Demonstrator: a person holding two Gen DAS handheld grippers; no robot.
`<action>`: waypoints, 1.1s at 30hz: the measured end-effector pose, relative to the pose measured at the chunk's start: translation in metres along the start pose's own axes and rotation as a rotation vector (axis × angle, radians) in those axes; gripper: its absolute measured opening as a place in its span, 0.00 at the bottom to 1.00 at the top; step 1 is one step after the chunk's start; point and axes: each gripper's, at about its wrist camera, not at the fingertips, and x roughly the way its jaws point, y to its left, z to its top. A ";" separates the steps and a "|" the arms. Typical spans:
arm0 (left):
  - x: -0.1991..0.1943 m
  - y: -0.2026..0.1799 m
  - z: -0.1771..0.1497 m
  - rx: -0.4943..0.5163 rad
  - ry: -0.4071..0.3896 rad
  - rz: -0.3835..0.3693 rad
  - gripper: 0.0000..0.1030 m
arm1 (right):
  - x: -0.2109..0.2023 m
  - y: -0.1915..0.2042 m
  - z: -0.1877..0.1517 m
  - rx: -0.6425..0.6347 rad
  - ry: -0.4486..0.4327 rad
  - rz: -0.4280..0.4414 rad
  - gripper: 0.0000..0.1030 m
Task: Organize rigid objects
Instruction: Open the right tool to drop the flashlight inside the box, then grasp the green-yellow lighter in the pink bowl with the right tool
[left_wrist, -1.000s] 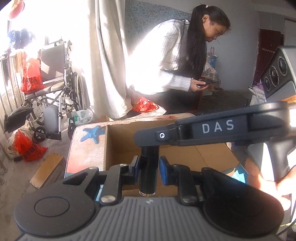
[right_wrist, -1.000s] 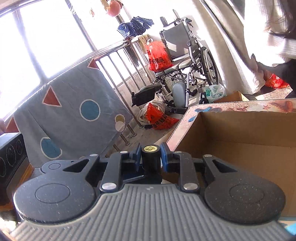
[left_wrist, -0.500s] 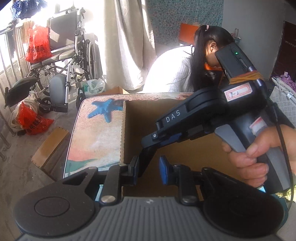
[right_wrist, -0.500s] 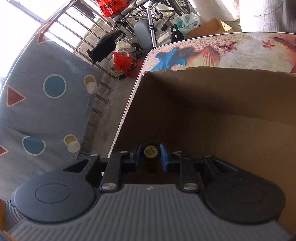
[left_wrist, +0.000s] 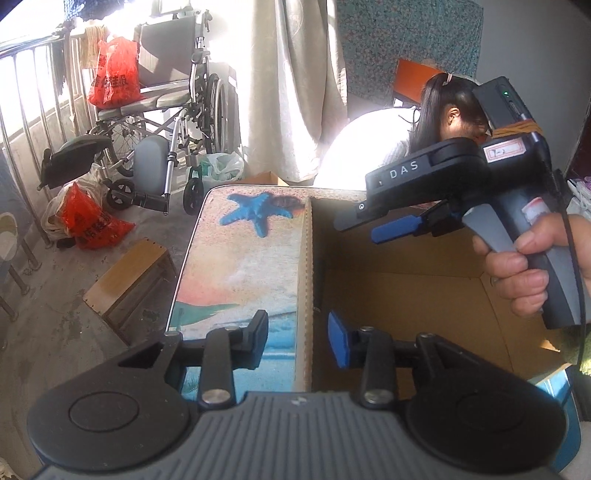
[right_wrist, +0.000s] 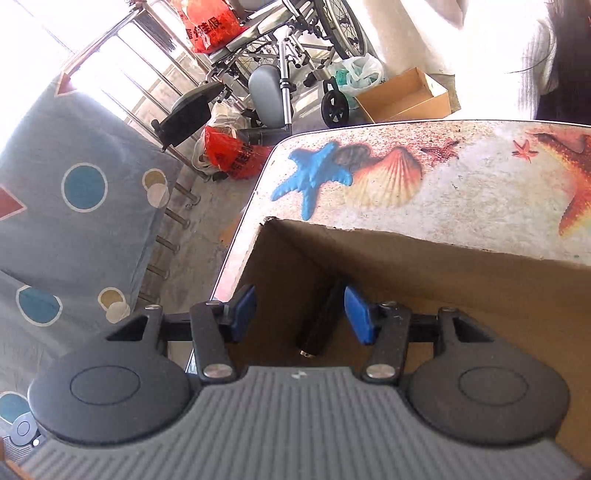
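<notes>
An open cardboard box (left_wrist: 406, 291) stands on a table with a seashell print (left_wrist: 240, 266). My left gripper (left_wrist: 298, 341) is open and empty, straddling the box's left wall. My right gripper (right_wrist: 300, 314) is open above the box's left inside corner (right_wrist: 461, 295). A black cylinder (right_wrist: 319, 323) lies inside the box below and between the right gripper's pads, not touching them. In the left wrist view the right gripper (left_wrist: 364, 225) hangs over the box, held by a hand.
A wheelchair (left_wrist: 162, 122) and red plastic bags (left_wrist: 88, 218) stand on the floor to the left. A small wooden stool (left_wrist: 129, 280) sits beside the table. A person (left_wrist: 436, 125) bends down behind the table. A smaller cardboard box (right_wrist: 402, 98) lies on the floor.
Both grippers held the black cylinder one second ago. The left gripper let go and opened. The right gripper lowered the cylinder into the box and opened, leaving it inside.
</notes>
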 end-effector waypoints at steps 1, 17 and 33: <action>-0.001 0.003 -0.002 -0.014 0.008 0.002 0.36 | -0.014 0.000 -0.005 -0.003 -0.013 0.011 0.51; -0.064 -0.008 -0.044 -0.039 -0.039 -0.086 0.42 | -0.227 -0.042 -0.193 0.136 -0.309 0.163 0.52; -0.043 -0.058 -0.161 0.126 0.150 -0.251 0.39 | -0.126 -0.041 -0.343 0.285 -0.178 0.195 0.43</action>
